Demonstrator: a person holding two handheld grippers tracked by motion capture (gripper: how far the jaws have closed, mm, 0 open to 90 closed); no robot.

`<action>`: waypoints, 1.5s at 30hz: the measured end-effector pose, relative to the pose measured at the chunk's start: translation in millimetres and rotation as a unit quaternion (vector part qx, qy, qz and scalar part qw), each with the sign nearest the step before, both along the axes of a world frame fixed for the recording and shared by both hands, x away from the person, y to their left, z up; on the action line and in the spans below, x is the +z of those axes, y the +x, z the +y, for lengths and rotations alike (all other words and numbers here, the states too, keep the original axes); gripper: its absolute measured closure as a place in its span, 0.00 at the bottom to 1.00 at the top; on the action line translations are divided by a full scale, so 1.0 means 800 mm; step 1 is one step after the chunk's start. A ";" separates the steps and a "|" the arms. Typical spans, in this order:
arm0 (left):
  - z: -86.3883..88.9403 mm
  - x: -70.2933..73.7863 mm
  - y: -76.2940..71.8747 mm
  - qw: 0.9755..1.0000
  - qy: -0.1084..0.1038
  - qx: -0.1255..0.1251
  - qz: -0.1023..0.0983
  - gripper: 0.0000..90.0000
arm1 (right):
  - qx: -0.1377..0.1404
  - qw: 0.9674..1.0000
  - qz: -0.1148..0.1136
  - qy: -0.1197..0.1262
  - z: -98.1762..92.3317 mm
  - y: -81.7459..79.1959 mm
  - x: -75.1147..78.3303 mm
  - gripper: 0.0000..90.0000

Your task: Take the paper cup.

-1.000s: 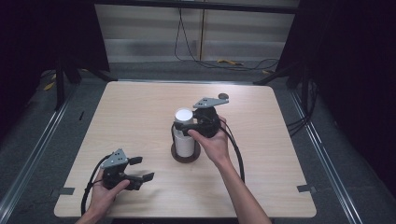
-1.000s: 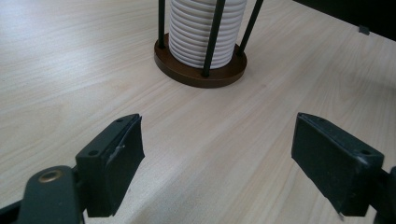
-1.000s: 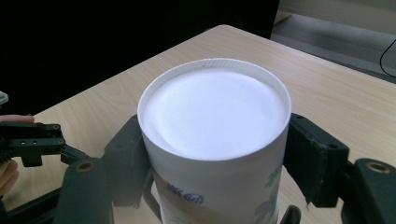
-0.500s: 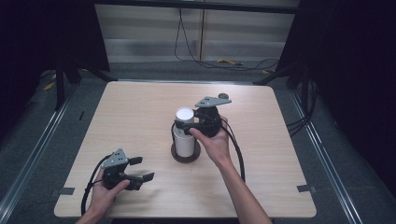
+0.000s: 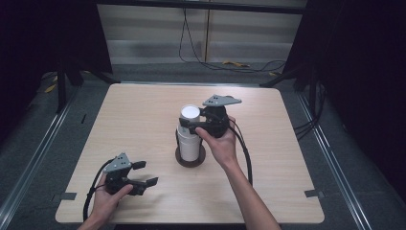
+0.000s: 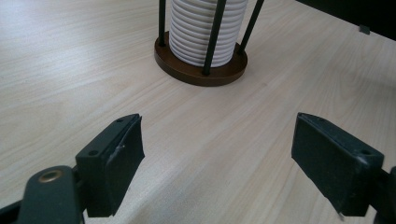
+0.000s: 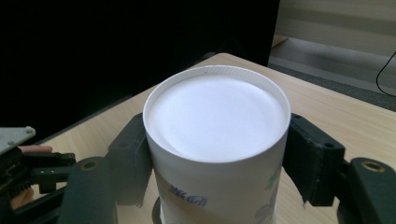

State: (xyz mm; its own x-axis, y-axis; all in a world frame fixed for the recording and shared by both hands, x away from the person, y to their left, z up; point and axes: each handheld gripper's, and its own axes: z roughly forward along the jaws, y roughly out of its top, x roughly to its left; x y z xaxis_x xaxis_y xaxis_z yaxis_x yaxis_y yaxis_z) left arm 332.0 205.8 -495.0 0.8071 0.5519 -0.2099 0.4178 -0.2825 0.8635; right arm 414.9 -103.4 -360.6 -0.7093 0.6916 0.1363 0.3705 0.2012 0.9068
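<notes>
A stack of white paper cups (image 5: 189, 139), bottoms up, stands in a holder with a round brown base (image 5: 190, 158) and thin black rods near the table's middle. My right gripper (image 5: 190, 125) reaches the top cup (image 7: 215, 121) from the right. Its jaws have just been closing, and both pads now touch that cup's sides just below its rim. My left gripper (image 5: 147, 173) rests open at the front left, with nothing between its jaws. In the left gripper view (image 6: 217, 154) it points toward the holder's base (image 6: 201, 70) and the ribbed stack (image 6: 205, 28).
The light wooden table (image 5: 143, 110) has bare room all around the holder. Dark floor and metal rails run along both sides. Cables lie on the floor beyond the far edge. The left gripper (image 7: 28, 172) shows at the lower left of the right gripper view.
</notes>
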 end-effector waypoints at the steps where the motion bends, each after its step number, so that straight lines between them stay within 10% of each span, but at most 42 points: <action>1: 0.000 0.000 0.000 1.000 0.001 0.000 0.000 0.19 | -0.001 1.000 0.000 0.004 -0.001 0.000 0.001 0.36; 45: -0.004 -0.002 0.000 1.000 0.002 -0.007 0.002 0.19 | -0.008 0.994 -0.034 0.099 -0.026 -0.017 0.032 0.37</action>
